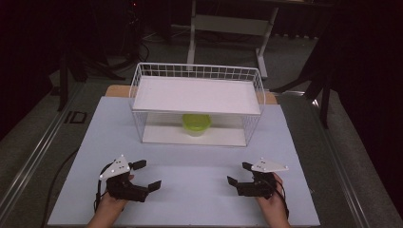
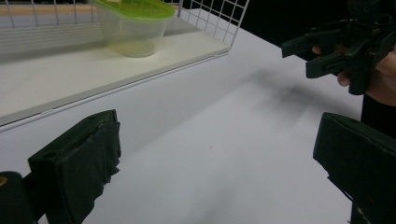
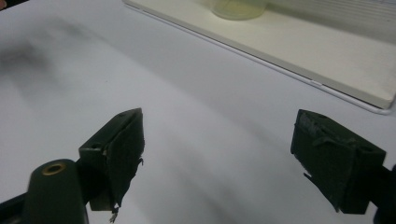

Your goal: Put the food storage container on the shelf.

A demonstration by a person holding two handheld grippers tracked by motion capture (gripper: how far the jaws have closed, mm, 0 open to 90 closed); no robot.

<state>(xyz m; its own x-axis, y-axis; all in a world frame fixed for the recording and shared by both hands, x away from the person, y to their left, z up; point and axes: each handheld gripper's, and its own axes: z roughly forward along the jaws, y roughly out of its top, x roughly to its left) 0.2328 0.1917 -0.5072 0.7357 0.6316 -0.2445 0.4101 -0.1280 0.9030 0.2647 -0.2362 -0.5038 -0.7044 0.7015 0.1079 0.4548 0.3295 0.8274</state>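
Observation:
A clear plastic container with a green lid (image 1: pixel 196 124) stands on the lower shelf of a white wire rack (image 1: pixel 197 97) at the back of the table; it shows again in the left gripper view as the container (image 2: pixel 133 25). Near the front left, my left gripper (image 1: pixel 146 175) is held open above the table with nothing between its jaws. My right gripper (image 1: pixel 238 173) is open at the front right, also holding nothing. The left gripper view shows the right gripper (image 2: pixel 327 51) at its upper right. In the right gripper view the container's base (image 3: pixel 238 8) sits at the top edge.
The rack has a solid white upper shelf (image 1: pixel 197 95) and a lower board (image 1: pixel 166 135) with free room beside the container. The light table top (image 1: pixel 190 175) lies between both grippers. A desk frame (image 1: pixel 228 28) stands beyond the table on a dark floor.

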